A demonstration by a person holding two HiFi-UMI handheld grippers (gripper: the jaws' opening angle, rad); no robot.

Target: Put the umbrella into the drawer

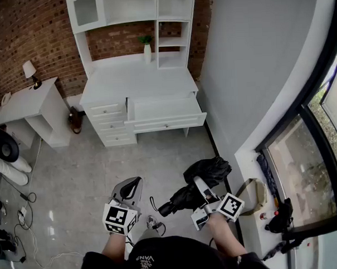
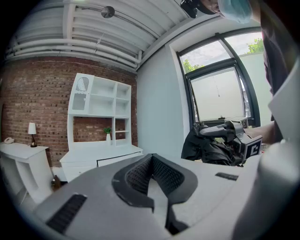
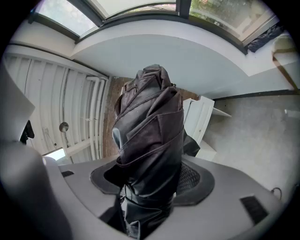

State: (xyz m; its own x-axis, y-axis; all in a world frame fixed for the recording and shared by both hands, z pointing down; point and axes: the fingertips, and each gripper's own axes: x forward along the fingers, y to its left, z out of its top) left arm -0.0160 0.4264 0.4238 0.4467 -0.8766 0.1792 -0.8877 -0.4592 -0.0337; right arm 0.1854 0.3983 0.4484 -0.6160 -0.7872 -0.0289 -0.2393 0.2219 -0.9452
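A black folded umbrella (image 1: 208,171) is clamped in my right gripper (image 1: 200,186), low right in the head view, with its handle end (image 1: 160,209) pointing left. In the right gripper view the umbrella (image 3: 150,136) fills the middle, and the right gripper (image 3: 150,185) is shut on its bundled fabric. My left gripper (image 1: 132,188) hangs beside it, shut and empty, its left gripper (image 2: 152,177) pads meeting. From there the umbrella (image 2: 211,149) shows at the right. The white desk's drawer (image 1: 165,113) stands pulled open, far ahead across the floor.
The white desk with hutch (image 1: 135,77) stands against the brick wall, with a small plant vase (image 1: 147,48) on it. A white side table (image 1: 28,104) with a lamp (image 1: 30,69) is at left. Cables (image 1: 23,201) lie on the floor. A windowsill (image 1: 254,172) runs along the right.
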